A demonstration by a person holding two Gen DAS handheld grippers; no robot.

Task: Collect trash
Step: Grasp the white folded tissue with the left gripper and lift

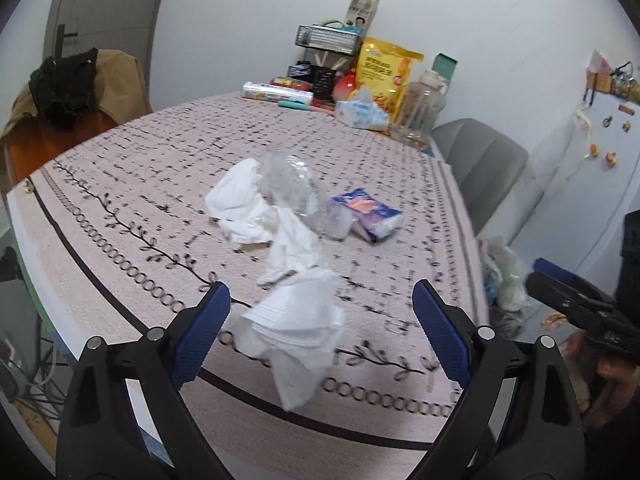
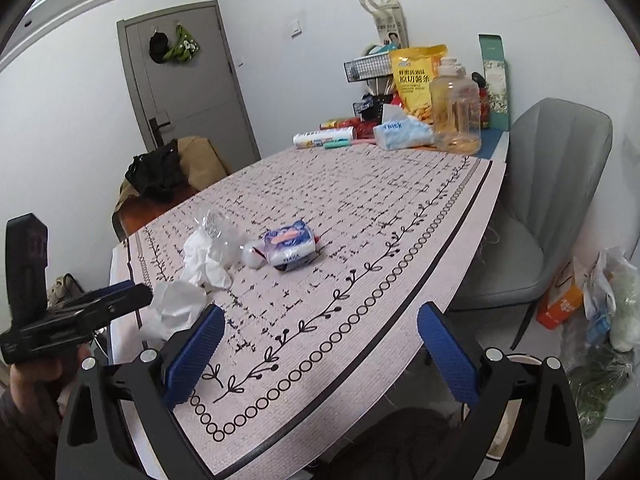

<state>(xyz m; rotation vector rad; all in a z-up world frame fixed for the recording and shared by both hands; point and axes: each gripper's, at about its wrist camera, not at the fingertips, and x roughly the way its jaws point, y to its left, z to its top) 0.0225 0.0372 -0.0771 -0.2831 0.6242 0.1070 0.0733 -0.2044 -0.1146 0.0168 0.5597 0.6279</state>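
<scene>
Wide-open, empty left gripper point(image 1: 320, 334) straddles a crumpled tissue point(image 1: 298, 332) low centre on the tabletop point(image 1: 120, 168), so closing comes next, while the right gripper point(image 2: 320, 354), also gaping empty, waits.

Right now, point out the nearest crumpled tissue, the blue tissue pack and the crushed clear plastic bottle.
nearest crumpled tissue point(image 1: 296, 328), left wrist view, middle of the wad.
blue tissue pack point(image 2: 289, 249), right wrist view, top face.
crushed clear plastic bottle point(image 1: 292, 184), left wrist view, crumpled body.
</scene>
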